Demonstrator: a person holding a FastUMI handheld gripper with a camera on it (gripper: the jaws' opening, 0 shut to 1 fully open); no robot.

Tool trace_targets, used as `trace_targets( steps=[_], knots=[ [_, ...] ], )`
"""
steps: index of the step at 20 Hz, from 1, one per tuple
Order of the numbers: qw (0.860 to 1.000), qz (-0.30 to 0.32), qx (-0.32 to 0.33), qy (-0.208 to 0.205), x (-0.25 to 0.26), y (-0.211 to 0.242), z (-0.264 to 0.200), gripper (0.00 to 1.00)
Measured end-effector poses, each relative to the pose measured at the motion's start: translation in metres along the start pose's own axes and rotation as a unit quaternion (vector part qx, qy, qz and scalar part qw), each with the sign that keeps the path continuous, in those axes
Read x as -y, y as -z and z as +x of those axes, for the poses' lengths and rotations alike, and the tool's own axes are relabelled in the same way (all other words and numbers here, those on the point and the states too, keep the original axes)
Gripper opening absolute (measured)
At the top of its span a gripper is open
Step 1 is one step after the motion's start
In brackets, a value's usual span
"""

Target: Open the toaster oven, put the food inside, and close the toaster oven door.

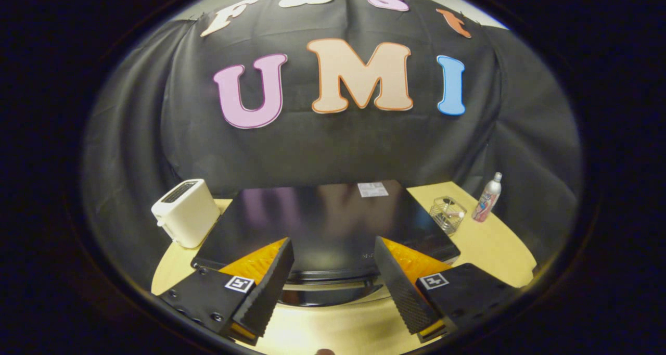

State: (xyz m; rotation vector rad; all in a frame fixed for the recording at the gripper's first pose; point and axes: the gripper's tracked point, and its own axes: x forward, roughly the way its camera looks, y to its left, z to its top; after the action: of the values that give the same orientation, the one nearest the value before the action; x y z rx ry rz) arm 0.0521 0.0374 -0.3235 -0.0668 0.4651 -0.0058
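I look down on the black toaster oven (322,214) from above its front. Its glossy top carries a white label (372,189) near the back edge. The curved door handle (333,288) runs along the oven's front, between my two fingers, and the door seems to stand up against the oven. My gripper (332,243) is open, its fingers spread wide over the oven's front edge with nothing between them.
The oven stands on a round yellow table (489,245). A white pop-up toaster (186,213) sits close to the oven's left side. To the right are a small wire basket (448,214) and a slim bottle (487,198). Black cloth walls close off the back.
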Motion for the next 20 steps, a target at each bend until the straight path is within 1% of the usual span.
trace_targets(
  steps=[2,3,8,12,15,16,17,18,20],
  knots=[
    [1.0,-0.006,-0.011,0.0,0.001,0.01,0.0,0.99],
    [1.0,0.0,-0.001,0.001,0.001,0.008,0.0,0.99],
    [1.0,0.007,-0.007,0.001,0.001,0.013,-0.003,1.0],
    [1.0,-0.011,-0.012,-0.005,0.001,0.017,-0.015,1.0],
    [1.0,0.003,-0.019,-0.008,0.002,0.023,-0.016,1.0],
    [0.999,0.003,-0.031,-0.005,0.003,0.029,-0.025,1.0],
    [1.0,0.005,-0.015,-0.005,0.001,0.021,-0.03,1.0],
    [1.0,0.003,-0.025,-0.005,0.001,0.029,-0.022,1.0],
    [1.0,0.007,-0.028,-0.005,0.003,0.03,-0.021,1.0]
  ],
)
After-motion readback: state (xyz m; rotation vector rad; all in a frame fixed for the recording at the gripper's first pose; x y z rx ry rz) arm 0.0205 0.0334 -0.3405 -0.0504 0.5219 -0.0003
